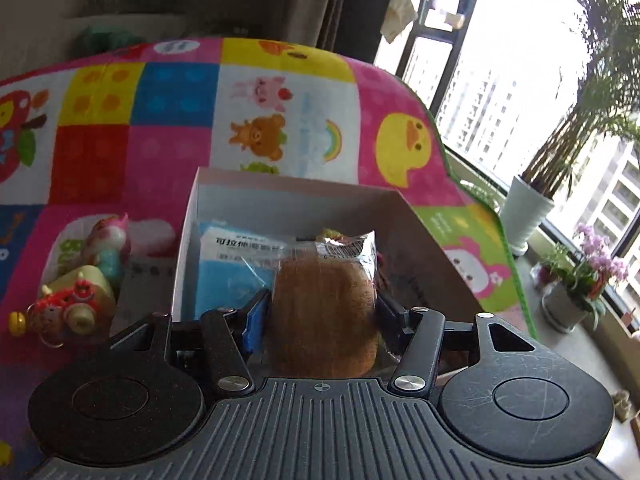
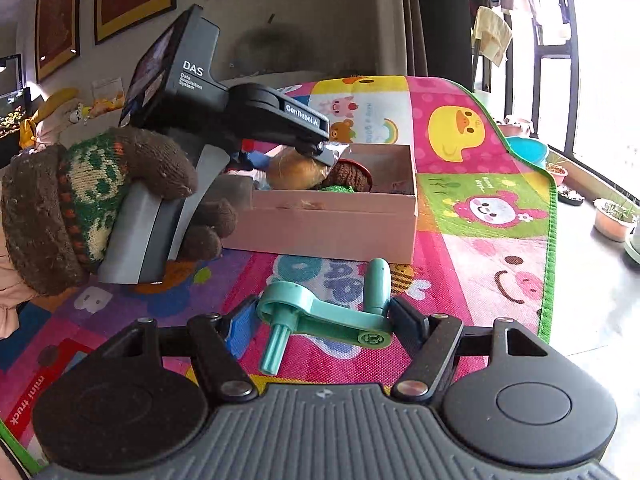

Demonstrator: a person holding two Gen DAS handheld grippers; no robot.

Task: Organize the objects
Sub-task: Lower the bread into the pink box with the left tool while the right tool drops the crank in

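Two grippers loaded. Left gripper (image 1: 320,312) clamps a wrapped bun (image 1: 324,304) over the pink box (image 2: 332,224) — "DAS", "GenRobot.AI" legible on its body. Right gripper (image 2: 320,320) grasps a teal crank handle (image 2: 324,312) above the play mat (image 2: 480,240); box contents partly hidden.

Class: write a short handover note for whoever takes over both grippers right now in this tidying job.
Left gripper: shut on the clear-wrapped brown bun, held over the open pink cardboard box.
Right gripper: shut on the teal plastic crank handle, above the colourful play mat, short of the box.
Done: a blue-and-white packet lies in the box.
Left: drop the bun in, box the crank, then the small toys beside the box.
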